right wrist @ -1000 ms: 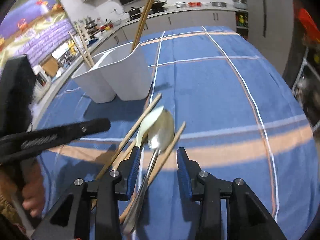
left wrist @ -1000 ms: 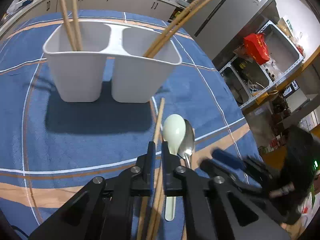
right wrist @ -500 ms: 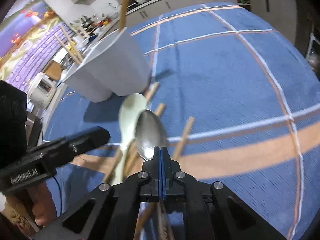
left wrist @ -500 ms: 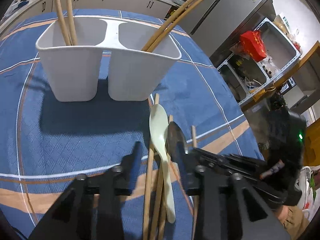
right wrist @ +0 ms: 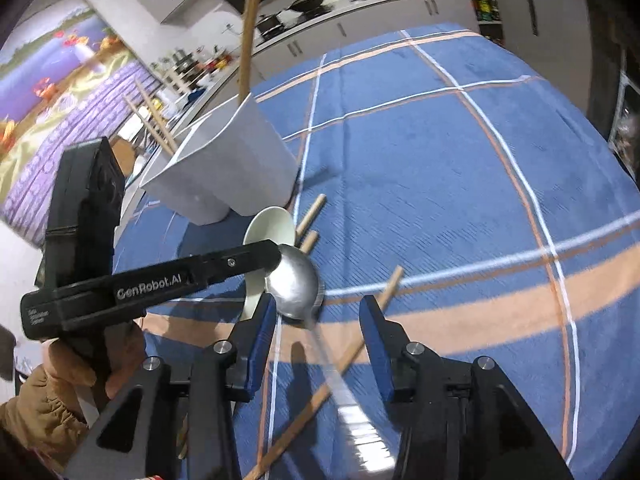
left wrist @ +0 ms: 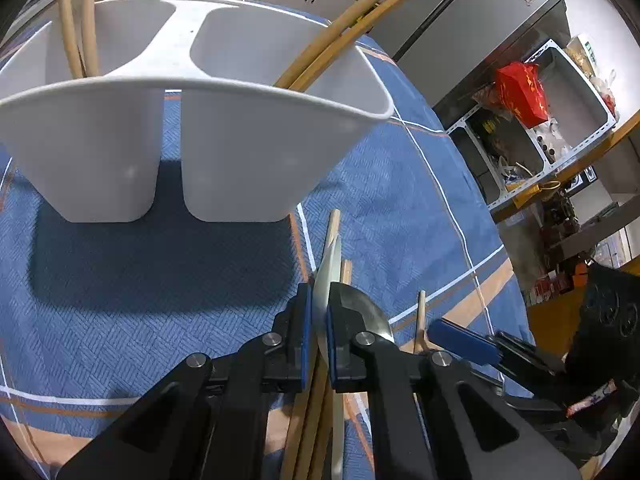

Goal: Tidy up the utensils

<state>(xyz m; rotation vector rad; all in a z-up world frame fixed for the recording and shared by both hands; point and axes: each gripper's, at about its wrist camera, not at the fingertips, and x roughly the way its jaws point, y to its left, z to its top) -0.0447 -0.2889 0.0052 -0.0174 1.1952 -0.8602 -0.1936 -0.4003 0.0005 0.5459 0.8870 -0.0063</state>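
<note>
Left hand-held gripper (left wrist: 317, 334) now pinches the pale green spoon (left wrist: 327, 276), having closed since 0.5 s ago. Right hand-held gripper (right wrist: 318, 330) has spread open; the metal spoon (right wrist: 294, 286) looks released, blurred. Both lie on the blue-clothed desk (right wrist: 460, 168) near the white holder (left wrist: 192, 136), among loose chopsticks (right wrist: 344, 356).

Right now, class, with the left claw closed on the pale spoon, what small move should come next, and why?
Probably lift the left claw straight up a little. Its jaws are shut on the pale spoon, which overlaps the metal spoon and the chopsticks on the cloth, just in front of the white holder. The right claw stands open.
</note>
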